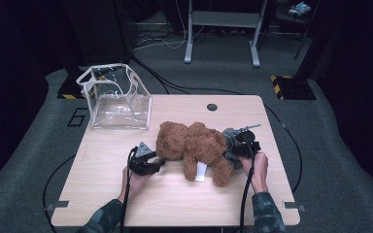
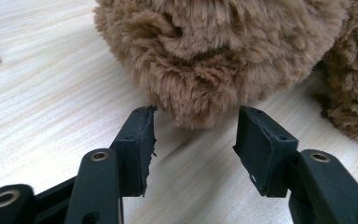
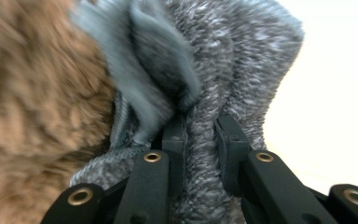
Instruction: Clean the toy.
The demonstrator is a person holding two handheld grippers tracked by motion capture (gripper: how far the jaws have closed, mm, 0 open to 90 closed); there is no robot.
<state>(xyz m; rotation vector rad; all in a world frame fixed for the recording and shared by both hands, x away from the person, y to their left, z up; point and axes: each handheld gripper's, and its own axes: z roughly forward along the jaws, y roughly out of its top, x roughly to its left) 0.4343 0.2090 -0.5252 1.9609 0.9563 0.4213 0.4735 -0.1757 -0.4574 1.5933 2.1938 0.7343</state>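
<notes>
pinching grey knit garment point(image 3: 242, 60), right fingers point(image 3: 228, 154); left fingers point(image 2: 135, 140) apart.

Teddy bear point(image 1: 192, 148) lying mid-bench point(image 1: 175, 204). Clear bag point(image 1: 115, 98) sitting behind-left of bear, at bench's far-left corner. Knit garment point(image 1: 231, 141) lying against bear's right side. Tag point(image 1: 200, 171) lying just before bear.

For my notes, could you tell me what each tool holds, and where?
The right tool pinches a fold of the grey knit garment; the left tool holds nothing.
</notes>
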